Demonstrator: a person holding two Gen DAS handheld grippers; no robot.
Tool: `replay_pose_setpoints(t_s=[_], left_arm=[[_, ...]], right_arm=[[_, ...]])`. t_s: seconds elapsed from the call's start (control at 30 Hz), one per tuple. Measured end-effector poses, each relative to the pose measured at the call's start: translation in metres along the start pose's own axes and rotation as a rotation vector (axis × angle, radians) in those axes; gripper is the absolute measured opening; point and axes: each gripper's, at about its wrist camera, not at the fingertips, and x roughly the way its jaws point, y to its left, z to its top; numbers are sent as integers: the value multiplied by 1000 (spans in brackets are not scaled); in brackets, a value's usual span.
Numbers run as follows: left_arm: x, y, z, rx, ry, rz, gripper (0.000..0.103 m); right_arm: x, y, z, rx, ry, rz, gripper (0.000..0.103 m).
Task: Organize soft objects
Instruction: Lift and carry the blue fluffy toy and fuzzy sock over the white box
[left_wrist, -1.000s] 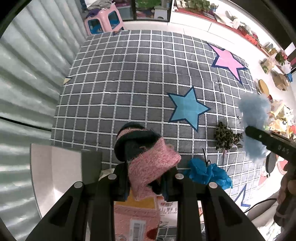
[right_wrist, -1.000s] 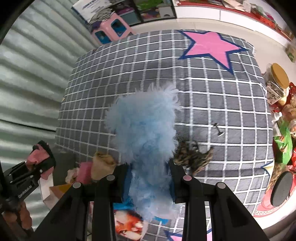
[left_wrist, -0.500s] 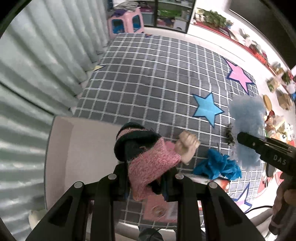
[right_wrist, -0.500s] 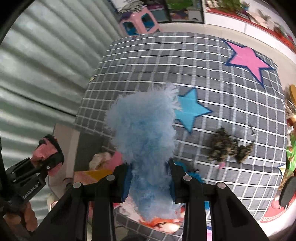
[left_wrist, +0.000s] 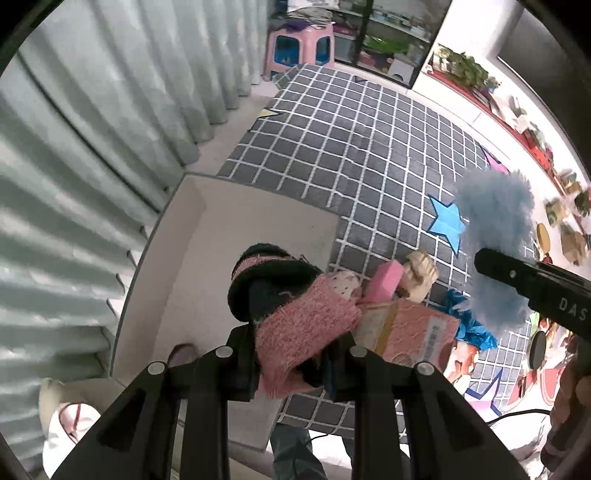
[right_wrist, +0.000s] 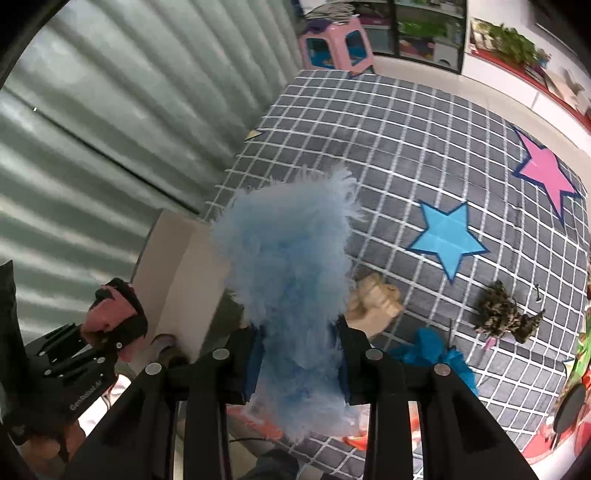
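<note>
My left gripper (left_wrist: 290, 363) is shut on a pink and black knitted sock (left_wrist: 288, 306), held above the open white box (left_wrist: 236, 236) at the rug's left edge. My right gripper (right_wrist: 299, 363) is shut on a fluffy light-blue plush (right_wrist: 288, 266). That plush (left_wrist: 495, 240) also shows at the right of the left wrist view, hanging in the other gripper's black fingers (left_wrist: 532, 280). The left gripper with the sock (right_wrist: 110, 314) appears at the lower left of the right wrist view, over the box (right_wrist: 166, 258).
On the grey grid rug (right_wrist: 388, 155) lie a beige fist-shaped toy (right_wrist: 376, 306), a blue crinkled thing (right_wrist: 432, 350), a brown mottled plush (right_wrist: 506, 317), a pink block (left_wrist: 384, 280) and an orange packet (left_wrist: 413, 332). Grey curtains (left_wrist: 92, 129) hang at left; a pink stool (right_wrist: 336, 44) stands far back.
Both grippers have swung left across the rug with their loads. The white box has come into full view under the sock, and the stars have slid right.
</note>
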Motion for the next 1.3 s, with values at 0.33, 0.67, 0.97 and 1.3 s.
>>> replay_pose_setpoints(t_s=[0.33,0.67,0.97,1.3], left_arm=[[1,36,-29,-54,9,-10,28],[7,70,-63,-81,45,1,28],[10,89,-79,-89,55,10,28],[11,106,-83,-107,57,7,28]], right_arm=[[8,54,-21,-72,40,11,35],[25,93,-53,-99,89,30,35],[33,116,-69,-94,107,39,35],[44,144,-74,-113,124,44,35]])
